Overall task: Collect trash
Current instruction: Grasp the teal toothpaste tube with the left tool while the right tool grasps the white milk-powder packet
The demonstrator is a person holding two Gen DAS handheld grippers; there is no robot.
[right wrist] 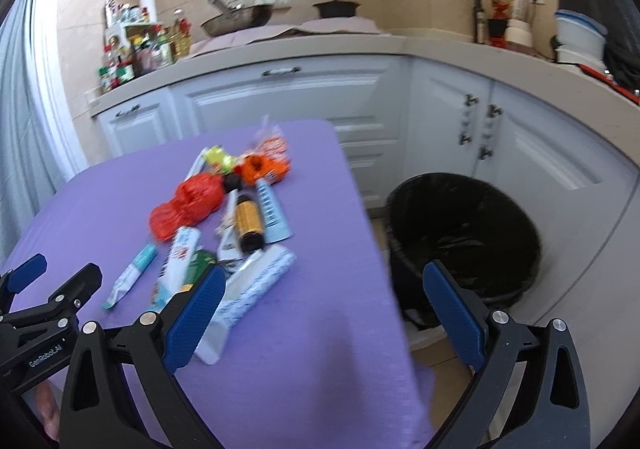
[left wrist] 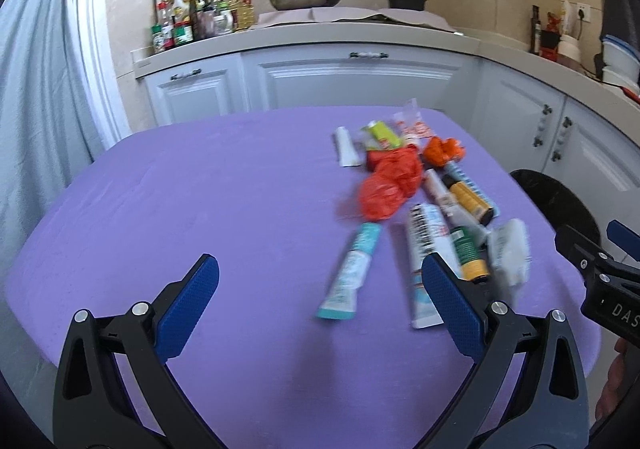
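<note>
Left wrist view: the left gripper (left wrist: pixel 320 277) hovers with its jaws spread wide and nothing between them, above the near half of the purple-covered table (left wrist: pixel 200 189). Just beyond its fingertips, at 12 to 1 o'clock, lie a teal-and-white tube (left wrist: pixel 350 273) and a larger white tube (left wrist: pixel 424 261), roughly side by side. At 1 o'clock sit a green-and-yellow bottle (left wrist: pixel 468 253) and a crumpled white wrapper (left wrist: pixel 510 255), touching. Farther off, a red plastic bag (left wrist: pixel 390 185) occupies the middle of the litter, with an amber bottle (left wrist: pixel 466 199) to its right, an orange wrapper (left wrist: pixel 442 151) beyond, and a small white tube (left wrist: pixel 347 147) at 11 o'clock of the bag. The right gripper (left wrist: pixel 592 249) enters at 3 o'clock.

Right wrist view: the right gripper (right wrist: pixel 320 297) is likewise released and empty, poised over the table's right edge; its left finger (right wrist: pixel 192 313) overlaps the white wrapper (right wrist: pixel 252 289). At 2 o'clock, on the floor beside the table, stands a bin lined with a black bag (right wrist: pixel 460 225). Beyond, white cabinets (right wrist: pixel 280 101) carry a counter with condiment bottles (right wrist: pixel 132 49), a wok (right wrist: pixel 236 19) and a dark pot (right wrist: pixel 336 7).
</note>
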